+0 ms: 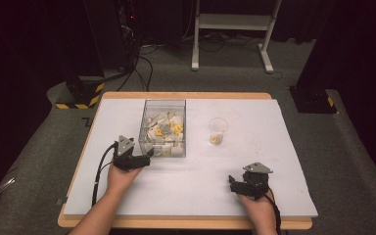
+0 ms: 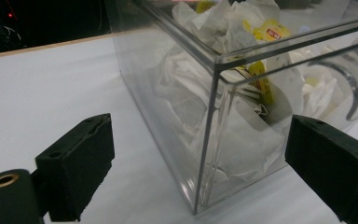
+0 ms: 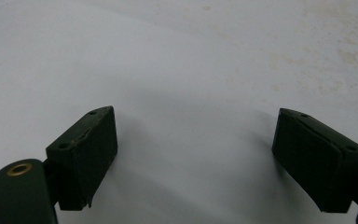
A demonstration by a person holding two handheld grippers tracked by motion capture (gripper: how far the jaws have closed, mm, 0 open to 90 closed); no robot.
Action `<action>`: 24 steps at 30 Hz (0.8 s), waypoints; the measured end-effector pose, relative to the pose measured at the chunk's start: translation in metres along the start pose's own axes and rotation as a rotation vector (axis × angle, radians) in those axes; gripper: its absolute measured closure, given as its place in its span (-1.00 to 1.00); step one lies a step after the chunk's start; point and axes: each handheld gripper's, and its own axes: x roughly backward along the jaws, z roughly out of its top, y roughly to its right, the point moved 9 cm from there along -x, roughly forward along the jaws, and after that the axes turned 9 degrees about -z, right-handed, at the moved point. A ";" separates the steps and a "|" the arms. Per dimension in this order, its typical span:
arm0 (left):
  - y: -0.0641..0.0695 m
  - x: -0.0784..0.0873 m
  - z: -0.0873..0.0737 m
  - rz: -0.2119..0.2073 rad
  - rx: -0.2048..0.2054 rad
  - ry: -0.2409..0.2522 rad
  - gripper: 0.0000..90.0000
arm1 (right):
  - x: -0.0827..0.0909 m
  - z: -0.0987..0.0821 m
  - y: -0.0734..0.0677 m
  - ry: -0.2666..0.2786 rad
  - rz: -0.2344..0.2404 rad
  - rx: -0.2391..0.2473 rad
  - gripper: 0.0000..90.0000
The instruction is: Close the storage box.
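- Surface (image 1: pixel 274 161): a white sheet over a wooden board; it carries every item below.
- Clear box (image 1: pixel 162 128): a see-through, open-topped container standing left of the surface's centre, filled with white paper packets (image 1: pixel 157 132), some bearing yellow tags. In the left gripper view its near vertical corner (image 2: pixel 213 140) stands between the two jaws and somewhat ahead of them; neither jaw touches it.
- Left gripper (image 1: pixel 144 159): held low over the surface at the box's near left corner, pointing to the right towards that corner. Its jaws stand wide apart and hold nothing. The left hand (image 1: pixel 122 175) grips it from behind, the forearm entering from the bottom edge.
- Right gripper (image 1: pixel 232 183): resting low over bare surface near the front right, well apart from the box, pointing left. Its jaws are spread wide with only the white sheet between them. The right hand (image 1: pixel 260 208) holds it from below.
- Plastic cup (image 1: pixel 218 130): a small clear cup standing upright to the right of the box, with something yellowish in the bottom.
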 end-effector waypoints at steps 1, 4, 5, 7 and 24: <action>-0.001 -0.001 0.000 -0.001 0.006 -0.001 -0.78 | 0.000 0.000 0.000 -0.001 0.002 0.001 -0.69; -0.003 -0.005 -0.002 0.000 0.019 -0.008 -0.77 | 0.000 0.000 0.000 -0.003 0.002 -0.004 -0.69; -0.004 -0.006 -0.003 0.000 0.022 -0.013 -0.77 | 0.000 0.000 0.000 -0.003 0.002 -0.004 -0.69; -0.006 -0.008 -0.005 0.002 0.034 -0.020 -0.75 | 0.000 0.000 0.000 -0.004 0.003 -0.004 -0.69; -0.008 -0.017 -0.005 0.023 0.065 -0.073 -0.57 | 0.000 0.000 0.000 -0.004 0.003 -0.004 -0.69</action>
